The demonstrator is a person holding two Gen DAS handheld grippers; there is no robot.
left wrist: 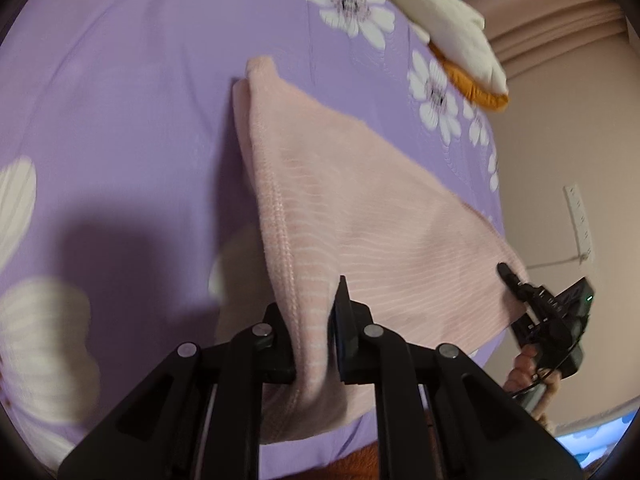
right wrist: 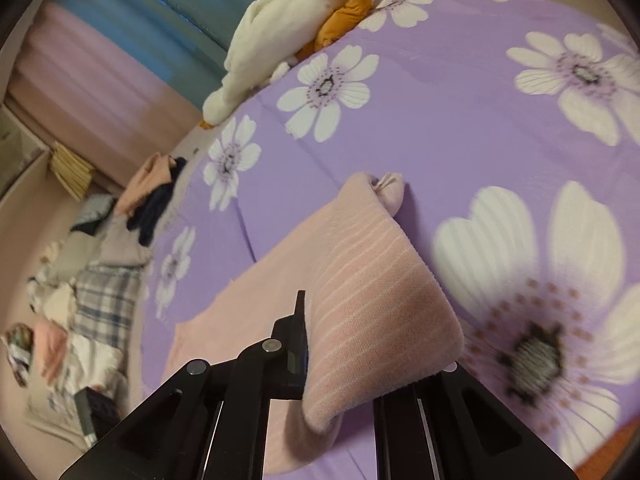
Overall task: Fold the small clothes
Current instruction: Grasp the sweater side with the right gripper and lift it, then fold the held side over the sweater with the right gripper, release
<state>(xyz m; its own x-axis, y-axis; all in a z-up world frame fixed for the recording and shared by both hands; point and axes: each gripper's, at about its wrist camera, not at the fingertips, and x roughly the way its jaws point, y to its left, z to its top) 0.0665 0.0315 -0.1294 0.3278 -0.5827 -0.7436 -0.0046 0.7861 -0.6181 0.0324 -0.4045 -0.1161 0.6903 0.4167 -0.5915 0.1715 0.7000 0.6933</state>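
A pink striped garment (left wrist: pixel 344 216) is pinched at its near hemmed edge between the closed fingers of the left gripper (left wrist: pixel 316 344) and is stretched up off a purple floral bedsheet (left wrist: pixel 132 112), with its far corner bunched. The garment's right corner is clamped by the right gripper (left wrist: pixel 510 276), seen at right. A cream and orange cloth bundle (left wrist: pixel 452 36) is lying at the far right bed edge.

Purple floral bedspread (right wrist: pixel 460 92) bears a cream-and-mustard bundle (right wrist: pixel 288 32)
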